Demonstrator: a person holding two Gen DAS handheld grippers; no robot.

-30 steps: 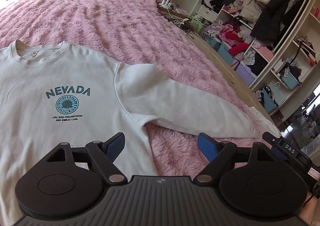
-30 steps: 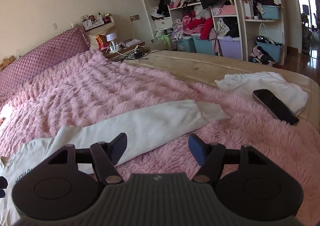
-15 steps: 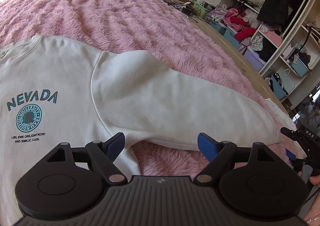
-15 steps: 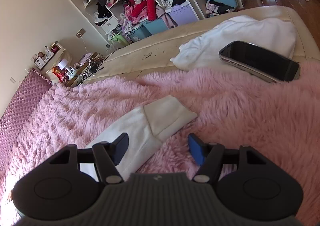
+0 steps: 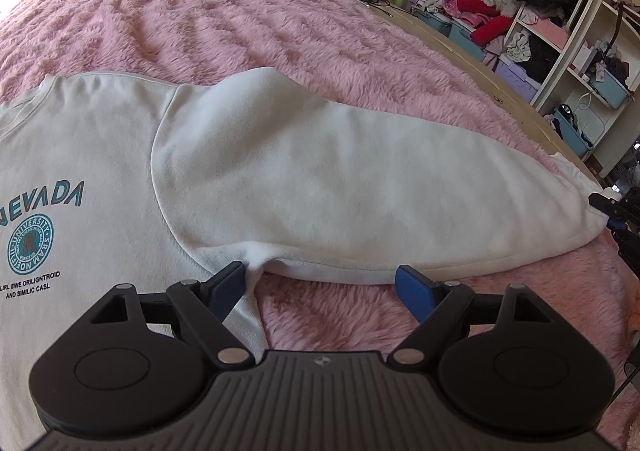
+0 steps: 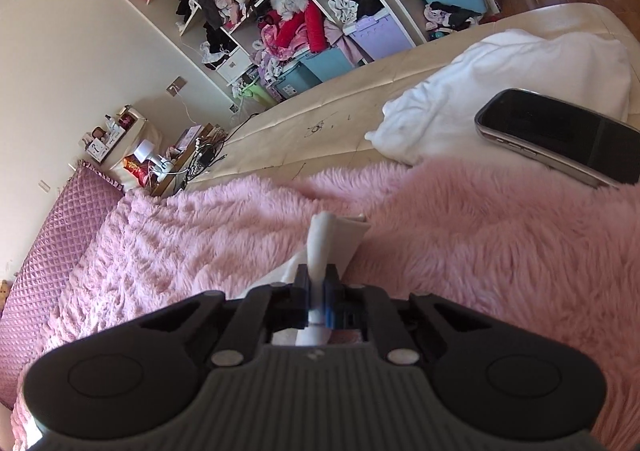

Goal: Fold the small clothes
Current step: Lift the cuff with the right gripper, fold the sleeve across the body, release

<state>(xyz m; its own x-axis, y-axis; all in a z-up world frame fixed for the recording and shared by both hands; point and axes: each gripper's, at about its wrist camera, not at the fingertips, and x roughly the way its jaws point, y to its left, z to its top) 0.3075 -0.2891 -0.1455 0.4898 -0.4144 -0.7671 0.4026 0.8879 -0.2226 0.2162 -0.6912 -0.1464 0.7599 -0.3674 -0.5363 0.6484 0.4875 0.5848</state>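
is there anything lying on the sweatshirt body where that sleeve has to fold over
Nothing visible does. The right gripper is shut on the sleeve cuff, and the sweatshirt chest lies bare on the pink blanket. The phone sits off to the far side, away from the fold path.

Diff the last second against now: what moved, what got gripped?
The right tool came down to the sleeve end, rolled, and shut on the cuff, which now stands pinched up off the pink blanket. The left tool moved in toward the sweatshirt's armpit, open, gripping nothing. Unchanged: the sweatshirt lies flat, and the phone rests on the white cloth.
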